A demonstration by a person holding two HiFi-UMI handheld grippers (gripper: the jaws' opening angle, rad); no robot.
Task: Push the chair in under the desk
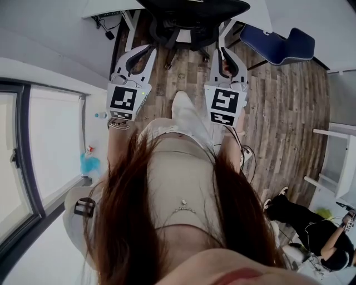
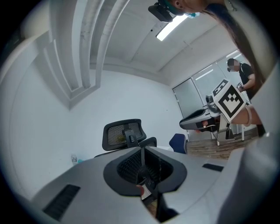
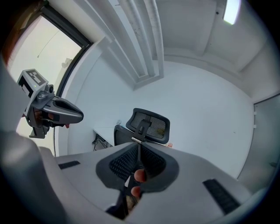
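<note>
Head view: the black office chair [image 1: 192, 14] stands at the top centre of the frame, its back towards me, in the gap of the white desk [image 1: 108, 6]. I cannot tell how far in it already sits. My left gripper [image 1: 140, 55] and right gripper [image 1: 227, 58] point at it from just below, apart from it, over the wood floor [image 1: 278, 111]. A blue chair [image 1: 278, 43] lies at the upper right. The only print I see is the black-and-white square pattern on each marker cube [image 1: 123, 100]; there are no words.

Left gripper view: my jaws are pressed together with nothing between them. The chair's mesh headrest shows just above them at centre frame. I can read no brand on it.

Right gripper view: these jaws also meet on nothing, with one of my fingers [image 3: 139, 176] showing behind them. The chair rises above the tips, and the desk edge is to its left.

I judge the chair moderately heavy but free-rolling, and apt to swivel. The mesh will give and the headrest may tip. So I would use both closed tips as blunt pushers on the stiff backrest frame, one on each side, pressing evenly.
</note>
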